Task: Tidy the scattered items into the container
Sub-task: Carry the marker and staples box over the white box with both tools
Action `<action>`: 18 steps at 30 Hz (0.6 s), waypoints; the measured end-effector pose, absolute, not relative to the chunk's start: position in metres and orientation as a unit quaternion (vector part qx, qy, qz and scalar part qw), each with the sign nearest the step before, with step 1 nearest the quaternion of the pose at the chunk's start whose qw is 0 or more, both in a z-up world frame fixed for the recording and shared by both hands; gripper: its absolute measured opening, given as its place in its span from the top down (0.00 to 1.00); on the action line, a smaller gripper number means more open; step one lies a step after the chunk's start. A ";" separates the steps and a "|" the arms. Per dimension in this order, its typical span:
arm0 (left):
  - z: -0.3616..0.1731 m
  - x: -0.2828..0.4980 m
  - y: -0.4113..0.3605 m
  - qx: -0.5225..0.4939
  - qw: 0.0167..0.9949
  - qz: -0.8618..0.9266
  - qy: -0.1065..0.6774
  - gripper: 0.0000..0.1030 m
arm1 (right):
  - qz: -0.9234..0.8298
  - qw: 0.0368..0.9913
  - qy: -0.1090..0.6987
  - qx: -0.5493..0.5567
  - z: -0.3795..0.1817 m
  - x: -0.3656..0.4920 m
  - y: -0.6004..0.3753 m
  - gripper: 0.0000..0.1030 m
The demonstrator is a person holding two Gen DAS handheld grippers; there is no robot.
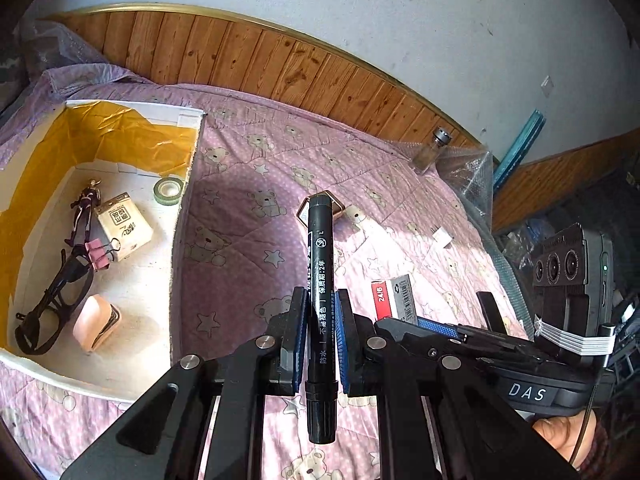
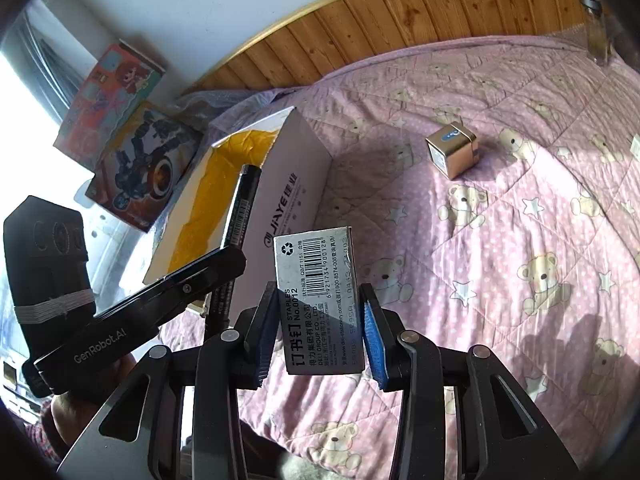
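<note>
Left gripper [image 1: 320,320]: clamped on a black marker [image 1: 320,280], held above the pink quilt [image 1: 248,216], white box [image 1: 184,208] at 9 o'clock. Right gripper [image 2: 320,328]: clamped on a staple box [image 2: 320,292], also above the quilt. Box holds glasses [image 1: 52,300], tape roll [image 1: 169,190], binder clip [image 1: 98,254], figurine [image 1: 84,208]; small tin [image 2: 452,152] lies on the quilt at 1 o'clock in the right view.

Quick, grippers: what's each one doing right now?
Left gripper: shut on the black marker.
Right gripper: shut on the staples box.

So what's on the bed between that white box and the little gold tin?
Nothing but bare pink bear-print quilt between the white box and the gold tin, clearest in the right wrist view.
</note>
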State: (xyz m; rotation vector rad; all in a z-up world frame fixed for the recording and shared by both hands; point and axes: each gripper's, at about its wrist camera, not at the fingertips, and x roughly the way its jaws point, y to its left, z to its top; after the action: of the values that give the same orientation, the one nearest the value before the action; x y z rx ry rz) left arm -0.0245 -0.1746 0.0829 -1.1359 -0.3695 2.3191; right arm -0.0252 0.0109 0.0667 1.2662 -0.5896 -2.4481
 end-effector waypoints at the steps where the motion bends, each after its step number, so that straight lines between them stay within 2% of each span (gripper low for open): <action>1: 0.084 -0.024 -0.179 -0.417 0.262 0.859 -0.141 0.87 | -0.858 0.164 -0.204 0.442 0.070 -0.025 0.006 0.60; 18: 0.074 -0.028 -0.263 -0.410 0.221 0.859 -0.213 0.87 | -0.857 0.196 -0.159 0.449 0.088 -0.043 -0.064 0.60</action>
State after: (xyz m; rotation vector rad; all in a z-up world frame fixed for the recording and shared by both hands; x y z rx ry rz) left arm -0.0275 -0.2626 0.0743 -1.1334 -0.5902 2.3741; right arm -0.0433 -0.0645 0.0877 1.2578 -0.4462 -2.4013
